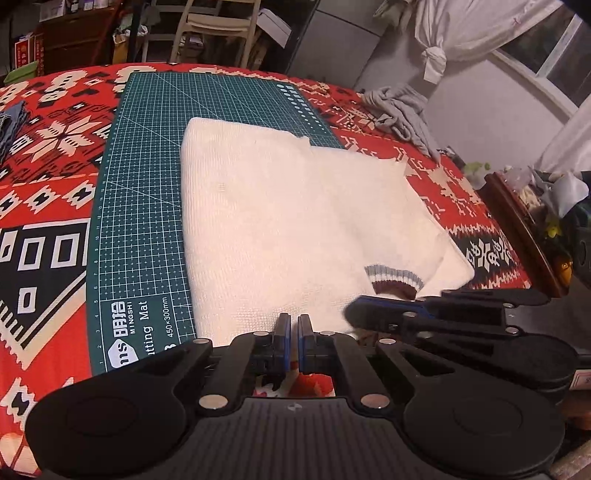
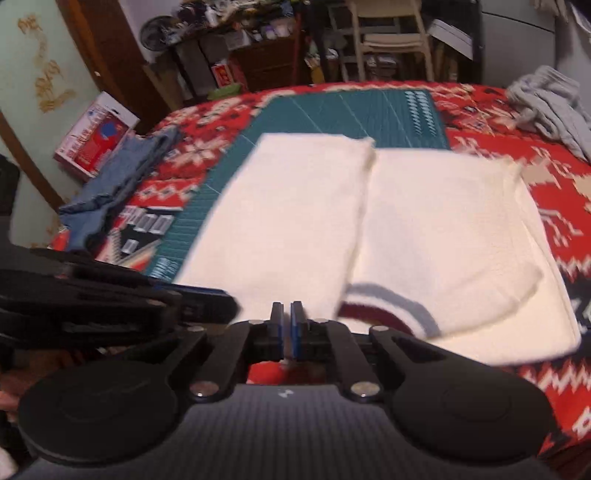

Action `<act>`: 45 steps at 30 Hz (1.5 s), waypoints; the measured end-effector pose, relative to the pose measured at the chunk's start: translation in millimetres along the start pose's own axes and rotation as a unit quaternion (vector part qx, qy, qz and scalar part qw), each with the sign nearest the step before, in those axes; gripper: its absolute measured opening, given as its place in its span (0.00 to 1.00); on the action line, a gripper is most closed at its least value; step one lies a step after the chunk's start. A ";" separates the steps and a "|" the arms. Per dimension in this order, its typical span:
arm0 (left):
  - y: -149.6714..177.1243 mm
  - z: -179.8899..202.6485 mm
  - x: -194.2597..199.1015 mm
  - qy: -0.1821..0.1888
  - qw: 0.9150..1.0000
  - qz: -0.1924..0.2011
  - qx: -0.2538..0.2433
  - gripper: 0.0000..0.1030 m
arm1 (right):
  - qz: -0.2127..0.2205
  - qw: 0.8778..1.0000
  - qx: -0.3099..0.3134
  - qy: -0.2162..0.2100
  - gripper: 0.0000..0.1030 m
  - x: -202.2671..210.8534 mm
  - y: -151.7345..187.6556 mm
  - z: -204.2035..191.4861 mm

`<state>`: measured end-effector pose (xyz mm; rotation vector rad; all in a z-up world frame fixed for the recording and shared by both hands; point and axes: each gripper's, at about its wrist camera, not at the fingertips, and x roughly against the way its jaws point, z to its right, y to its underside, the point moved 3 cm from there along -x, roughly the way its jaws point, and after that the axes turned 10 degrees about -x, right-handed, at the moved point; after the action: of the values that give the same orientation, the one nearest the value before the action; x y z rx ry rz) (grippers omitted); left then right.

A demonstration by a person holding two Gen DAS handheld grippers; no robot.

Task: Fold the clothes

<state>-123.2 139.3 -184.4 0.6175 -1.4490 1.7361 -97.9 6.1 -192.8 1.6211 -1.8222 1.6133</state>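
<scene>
A cream knit sweater [image 1: 280,229] lies folded on the green cutting mat [image 1: 140,192], with a striped maroon and grey cuff [image 1: 393,282] on top near its front edge. My left gripper [image 1: 294,321] sits at the sweater's near edge with its jaws almost together; no cloth shows between them. My right gripper [image 2: 287,308] is also at the near edge, jaws nearly closed, beside the cuff [image 2: 388,306]. The sweater [image 2: 424,236] fills the middle of the right wrist view. Each gripper shows in the other's view, the right one [image 1: 369,314] and the left one [image 2: 207,302].
A red patterned cloth [image 1: 48,155] covers the table. A grey garment [image 1: 402,107] lies crumpled at the far right. A blue garment [image 2: 118,184] lies at the left. A wooden tray [image 1: 524,221] with clutter stands off the right edge. A chair [image 2: 391,33] stands behind the table.
</scene>
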 end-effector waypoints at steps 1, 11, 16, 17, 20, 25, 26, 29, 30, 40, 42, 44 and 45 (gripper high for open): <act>0.0 0.6 -0.1 -0.001 1.000 0.000 -0.002 0.04 | 0.000 1.000 -0.003 0.002 0.00 1.7 0.8 3.0; 1.2 3.5 5.3 0.000 1.000 0.006 -0.004 0.04 | -0.002 1.000 -0.018 0.008 0.03 24.0 13.4 13.7; -0.7 4.5 6.2 -0.009 1.000 0.009 -0.008 0.04 | 0.024 1.000 -0.003 -0.008 0.05 38.0 2.0 4.2; -0.8 4.7 6.2 -0.014 1.000 0.009 -0.010 0.04 | 0.027 1.000 0.003 -0.005 0.05 35.8 -0.6 2.0; 1.8 3.3 4.4 -0.022 1.000 0.003 -0.009 0.04 | 0.027 0.999 0.014 0.011 0.05 25.1 -4.5 0.8; 7.4 -0.2 6.0 -0.026 1.000 -0.005 -0.006 0.04 | 0.015 0.999 0.017 0.039 0.05 11.8 -0.5 9.9; 7.9 -0.6 6.3 -0.026 1.000 -0.006 -0.005 0.04 | 0.013 0.999 0.011 0.037 0.05 13.0 0.3 12.3; 9.9 -0.1 6.7 -0.026 1.000 -0.013 -0.004 0.04 | 0.007 1.000 -0.004 0.029 0.09 17.6 2.9 17.9; 10.8 0.4 7.0 -0.027 1.000 -0.015 -0.004 0.04 | 0.005 1.000 -0.003 0.030 0.09 18.7 4.1 18.2; 20.9 -1.6 13.6 -0.037 0.999 -0.035 0.009 0.04 | 0.008 0.998 -0.032 0.051 0.11 37.3 6.7 36.3; 20.8 -2.9 16.6 -0.037 0.999 -0.034 0.013 0.04 | 0.017 0.996 -0.048 0.067 0.11 44.0 5.0 49.4; 20.8 -3.9 19.2 -0.037 0.999 -0.032 0.017 0.04 | 0.026 0.994 -0.063 0.084 0.11 50.9 3.3 62.6; 21.3 -4.7 19.6 -0.038 0.999 -0.032 0.019 0.04 | 0.031 0.993 -0.071 0.092 0.12 54.3 2.5 69.2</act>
<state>-151.2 147.7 -182.8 0.7497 -1.4338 1.7099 -87.4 -80.4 -180.0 1.3232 -1.8611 1.5621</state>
